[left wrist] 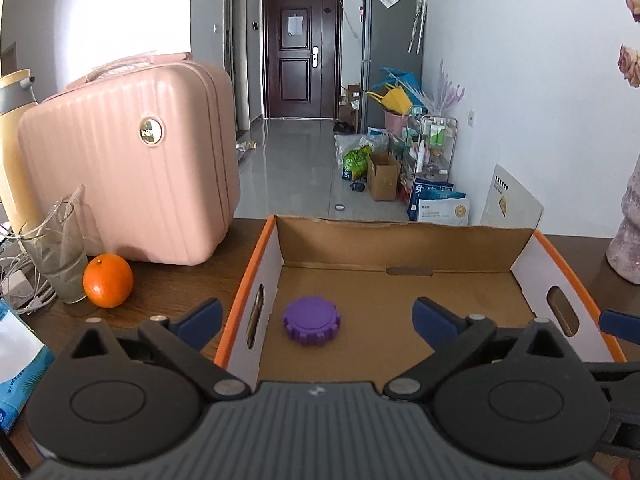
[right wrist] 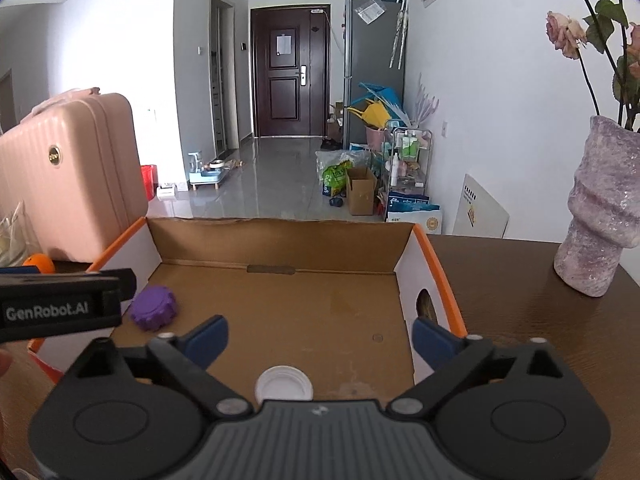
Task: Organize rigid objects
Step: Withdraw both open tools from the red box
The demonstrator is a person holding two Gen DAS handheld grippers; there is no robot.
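A cardboard box [left wrist: 400, 248] with orange rims sits on the dark wooden table. A purple toothed cap [left wrist: 312, 321] lies on its floor at the left; it also shows in the right wrist view [right wrist: 154, 307]. A white lid [right wrist: 284, 385] lies on the box floor close under my right gripper [right wrist: 320, 340], which is open and empty above the box [right wrist: 280, 240]. My left gripper [left wrist: 318, 318] is open and empty, hovering over the box's left part just above the purple cap. Its body shows in the right wrist view at the left edge.
A pink suitcase [left wrist: 132, 160] stands left of the box. An orange [left wrist: 108, 280], a glass [left wrist: 64, 256] and cables lie beside it. A blue packet [left wrist: 16, 364] sits at the far left. A pinkish vase [right wrist: 600, 216] with flowers stands on the table to the right.
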